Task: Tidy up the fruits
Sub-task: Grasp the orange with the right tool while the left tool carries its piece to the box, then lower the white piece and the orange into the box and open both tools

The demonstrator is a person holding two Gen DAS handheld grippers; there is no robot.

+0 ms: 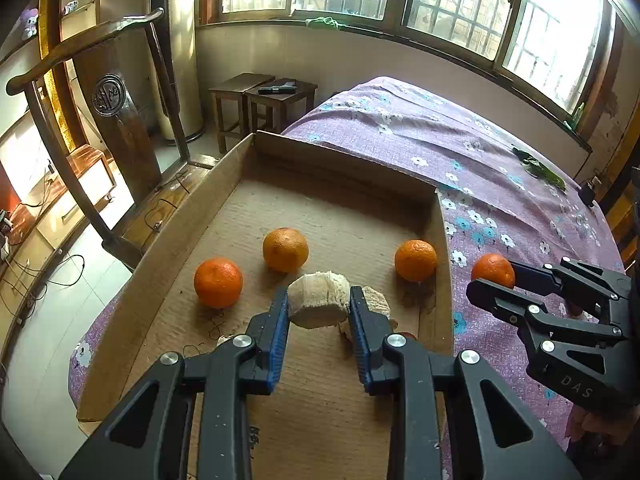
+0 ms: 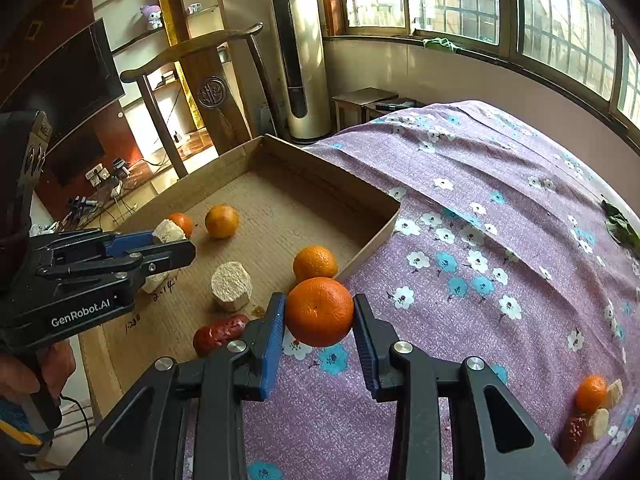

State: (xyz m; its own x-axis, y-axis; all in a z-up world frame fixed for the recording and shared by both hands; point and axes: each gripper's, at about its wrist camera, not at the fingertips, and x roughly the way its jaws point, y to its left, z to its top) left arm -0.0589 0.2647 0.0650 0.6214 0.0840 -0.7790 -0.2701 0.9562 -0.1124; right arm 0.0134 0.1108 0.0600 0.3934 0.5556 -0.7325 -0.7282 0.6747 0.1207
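orange fruit (image 2: pixel 319 311), purple floral bedspread (image 2: pixel 500 240), brown box (image 1: pixel 320 216)

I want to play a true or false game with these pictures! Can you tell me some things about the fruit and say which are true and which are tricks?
1. The right gripper holds an orange. True.
2. The left gripper holds a red fruit. False: it holds a pale chunk.
3. Three oranges lie in the box. True.
4. The box sits on a bare wooden floor. False: it sits on the flowered purple cloth.
5. More fruit waits on the cloth at the right. True.
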